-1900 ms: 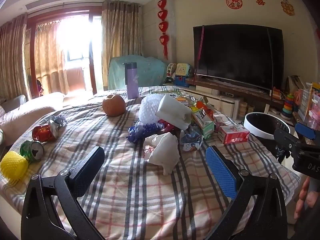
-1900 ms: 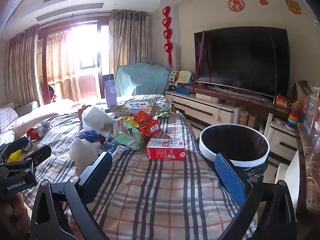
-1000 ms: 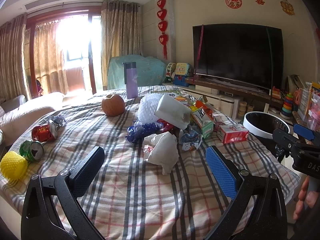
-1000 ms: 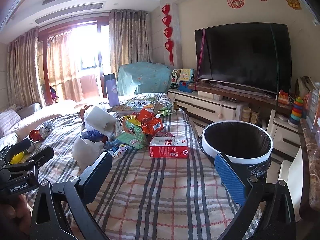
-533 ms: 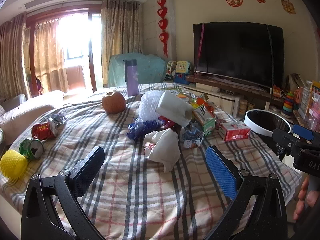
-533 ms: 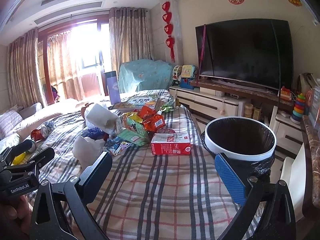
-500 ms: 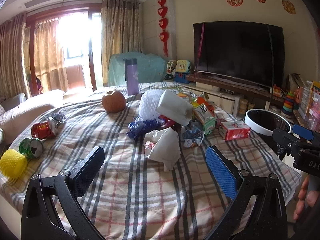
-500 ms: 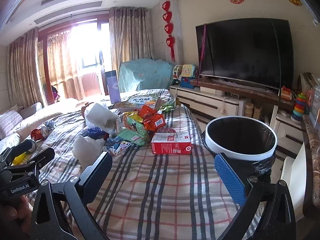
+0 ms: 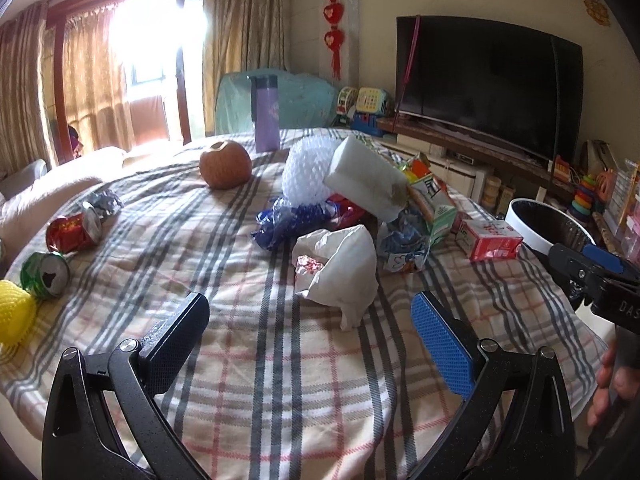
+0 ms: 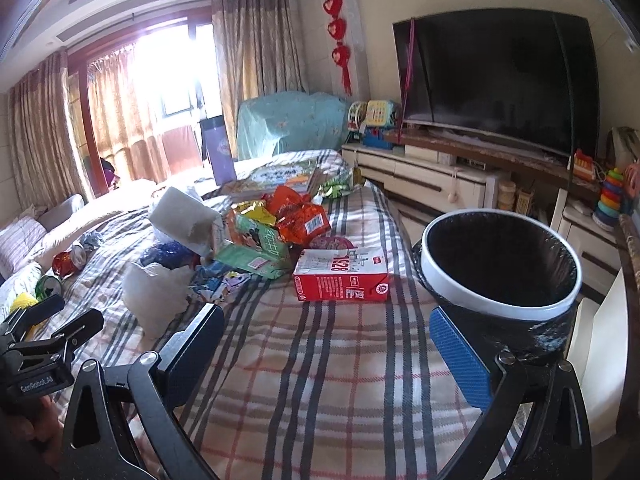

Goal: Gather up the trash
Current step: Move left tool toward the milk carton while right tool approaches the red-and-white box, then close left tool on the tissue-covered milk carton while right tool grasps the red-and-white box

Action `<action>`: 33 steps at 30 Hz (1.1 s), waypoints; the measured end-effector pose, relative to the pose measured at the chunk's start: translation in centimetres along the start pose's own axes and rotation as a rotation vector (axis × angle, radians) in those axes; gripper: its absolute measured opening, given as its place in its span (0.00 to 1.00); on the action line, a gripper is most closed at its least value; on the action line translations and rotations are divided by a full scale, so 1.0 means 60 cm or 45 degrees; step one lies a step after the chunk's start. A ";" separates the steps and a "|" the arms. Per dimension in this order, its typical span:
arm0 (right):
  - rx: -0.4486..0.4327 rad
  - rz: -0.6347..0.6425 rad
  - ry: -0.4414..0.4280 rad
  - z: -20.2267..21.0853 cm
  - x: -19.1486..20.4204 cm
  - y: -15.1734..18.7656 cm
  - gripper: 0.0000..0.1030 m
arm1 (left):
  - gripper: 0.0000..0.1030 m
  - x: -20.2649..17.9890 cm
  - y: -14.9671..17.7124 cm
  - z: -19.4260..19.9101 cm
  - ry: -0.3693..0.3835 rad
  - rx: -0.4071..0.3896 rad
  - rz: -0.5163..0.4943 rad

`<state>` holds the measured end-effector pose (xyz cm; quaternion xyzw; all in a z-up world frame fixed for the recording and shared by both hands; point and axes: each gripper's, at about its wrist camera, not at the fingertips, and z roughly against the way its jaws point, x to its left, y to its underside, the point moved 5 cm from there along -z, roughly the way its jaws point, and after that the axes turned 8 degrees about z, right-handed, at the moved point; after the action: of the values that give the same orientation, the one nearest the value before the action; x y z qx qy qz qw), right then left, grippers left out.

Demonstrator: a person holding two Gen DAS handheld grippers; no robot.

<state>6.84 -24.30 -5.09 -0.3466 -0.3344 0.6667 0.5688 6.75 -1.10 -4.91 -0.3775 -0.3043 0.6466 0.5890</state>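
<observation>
A pile of trash lies on the plaid cloth: a crumpled white bag (image 9: 340,276), a white foam block (image 9: 366,184), a blue wrapper (image 9: 286,220), a green carton (image 9: 434,204) and a red carton (image 9: 490,238) (image 10: 342,276). Orange snack bags (image 10: 302,216) lie behind. My left gripper (image 9: 310,330) is open and empty, just short of the white bag. My right gripper (image 10: 326,344) is open and empty, short of the red carton. The black bin with a white rim (image 10: 500,264) stands right of the table.
Crushed cans (image 9: 72,230) (image 9: 46,274) and a yellow net ball (image 9: 14,312) lie at the left edge. An apple-like fruit (image 9: 226,164) and a purple bottle (image 9: 266,114) stand further back. A TV (image 10: 500,80) and a low cabinet (image 10: 432,184) are on the right.
Both grippers have moved a little forward toward the trash pile; the red carton and the bin look nearer in the right wrist view. Both stay open and empty.
</observation>
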 end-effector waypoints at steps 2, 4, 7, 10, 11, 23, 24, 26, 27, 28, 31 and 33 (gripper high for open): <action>0.020 0.022 0.008 -0.017 -0.004 -0.003 1.00 | 1.00 0.000 -0.001 -0.012 0.003 0.026 0.004; 0.038 0.050 0.023 -0.032 -0.008 -0.007 1.00 | 1.00 0.000 -0.004 -0.022 0.000 0.042 0.004; 0.073 0.075 0.039 -0.056 -0.017 -0.014 1.00 | 1.00 -0.001 -0.009 -0.039 -0.001 0.064 0.003; 0.117 0.052 0.028 -0.080 -0.028 -0.018 1.00 | 1.00 -0.004 -0.012 -0.055 0.006 0.092 0.001; 0.134 0.038 0.016 -0.086 -0.029 -0.019 1.00 | 1.00 -0.005 -0.012 -0.060 0.007 0.102 -0.002; 0.290 0.060 0.041 -0.167 -0.042 -0.017 1.00 | 1.00 -0.007 -0.017 -0.111 0.007 0.187 0.006; 0.306 0.053 0.038 -0.173 -0.045 -0.016 1.00 | 0.97 -0.008 -0.017 -0.113 0.016 0.189 0.008; 0.331 0.034 0.033 -0.180 -0.048 -0.014 1.00 | 0.84 -0.011 -0.017 -0.120 0.028 0.202 0.000; 0.338 0.019 0.023 -0.181 -0.052 -0.013 0.98 | 0.73 -0.013 -0.015 -0.124 0.034 0.216 -0.009; 0.342 0.003 0.012 -0.184 -0.052 -0.016 0.98 | 0.67 -0.016 -0.013 -0.127 0.041 0.231 -0.016; 0.330 -0.015 0.004 -0.180 -0.055 -0.017 0.85 | 0.38 -0.022 -0.004 -0.134 0.071 0.272 -0.020; 0.316 -0.021 0.019 -0.172 -0.059 -0.014 0.48 | 0.31 -0.025 -0.002 -0.130 0.086 0.262 -0.026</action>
<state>16.40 -27.15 -9.63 -0.2758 -0.2479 0.6957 0.6152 13.44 -2.95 -8.71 -0.3334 -0.2200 0.6553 0.6411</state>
